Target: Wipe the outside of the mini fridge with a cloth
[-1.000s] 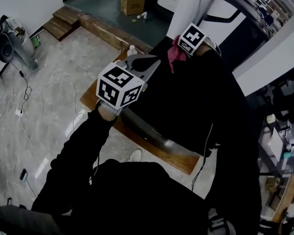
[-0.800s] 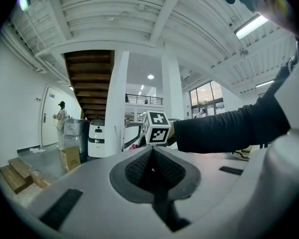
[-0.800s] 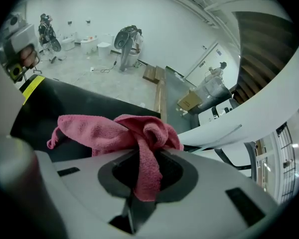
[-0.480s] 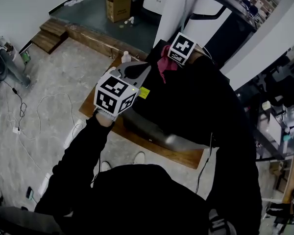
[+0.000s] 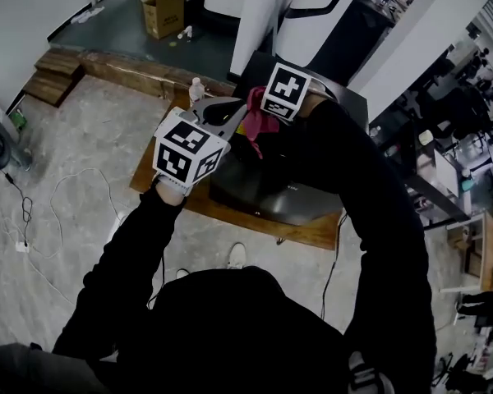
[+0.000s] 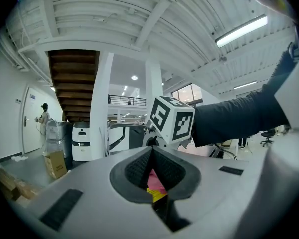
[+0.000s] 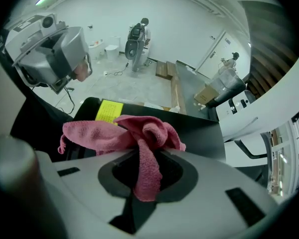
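the right gripper (image 7: 145, 158) has its jaws clamped on a pink cloth (image 7: 122, 133). the cloth bunches out ahead of the jaws, over the top of the black fridge (image 5: 267, 194) and near its yellow label (image 7: 109, 111). whether the cloth touches the fridge i cannot tell. the left gripper (image 6: 151, 151) has its jaws closed on nothing and is held just left of the cloth. the fridge stands on a wooden board (image 5: 312, 232) on the floor. a bottle (image 5: 196, 89) stands at the board's far left.
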### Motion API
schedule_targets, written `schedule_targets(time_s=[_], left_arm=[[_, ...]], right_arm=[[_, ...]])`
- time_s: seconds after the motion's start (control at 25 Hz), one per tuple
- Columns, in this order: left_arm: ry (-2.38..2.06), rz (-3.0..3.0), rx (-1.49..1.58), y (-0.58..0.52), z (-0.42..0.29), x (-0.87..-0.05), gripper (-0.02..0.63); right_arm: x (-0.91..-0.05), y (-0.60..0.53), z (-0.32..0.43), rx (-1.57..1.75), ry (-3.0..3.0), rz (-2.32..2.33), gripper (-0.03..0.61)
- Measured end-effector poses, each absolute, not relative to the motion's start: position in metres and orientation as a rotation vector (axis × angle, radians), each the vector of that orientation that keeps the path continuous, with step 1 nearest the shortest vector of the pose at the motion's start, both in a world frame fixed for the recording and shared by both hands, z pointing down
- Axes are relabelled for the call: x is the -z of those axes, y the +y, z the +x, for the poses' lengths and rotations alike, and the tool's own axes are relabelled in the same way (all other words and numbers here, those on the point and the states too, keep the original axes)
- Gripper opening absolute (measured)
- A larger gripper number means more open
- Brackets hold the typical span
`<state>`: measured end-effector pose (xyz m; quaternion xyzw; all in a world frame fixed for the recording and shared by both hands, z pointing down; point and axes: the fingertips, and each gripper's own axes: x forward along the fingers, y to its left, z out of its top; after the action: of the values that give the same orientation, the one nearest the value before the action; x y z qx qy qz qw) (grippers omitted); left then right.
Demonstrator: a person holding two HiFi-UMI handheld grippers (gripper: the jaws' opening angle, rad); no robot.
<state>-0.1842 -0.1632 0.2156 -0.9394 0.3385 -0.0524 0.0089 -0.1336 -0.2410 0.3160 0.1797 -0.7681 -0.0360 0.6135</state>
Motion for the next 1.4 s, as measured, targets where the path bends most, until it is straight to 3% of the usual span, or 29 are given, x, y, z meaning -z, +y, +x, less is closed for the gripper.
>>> schedule_targets(time_s=[0.36, 0.56, 0.84, 1.4], left_arm=[[0.956, -2.942, 0.100, -0.110, -0.215, -0.219, 0.006], [0.976, -2.902, -0.011, -0.093, -0.243, -0.216, 0.006], [0.958, -2.911, -0.117, -0.093, -0.250, -0.234, 0.006], [0.877, -2.978, -0.078, -0.100, -0.219, -0.325, 0.006]], right_arm=[[-0.309, -0.155, -0.166, 0.005, -1.882, 0.484, 0.072], [-0.276, -0.113, -0.192, 0.384, -2.050, 0.769, 0.081], [-0.293, -0.059, -0.215, 0.919, -1.949, 1.032, 0.080], [-0.373, -0.093, -0.195, 0.907, -1.850, 1.276, 0.077]])
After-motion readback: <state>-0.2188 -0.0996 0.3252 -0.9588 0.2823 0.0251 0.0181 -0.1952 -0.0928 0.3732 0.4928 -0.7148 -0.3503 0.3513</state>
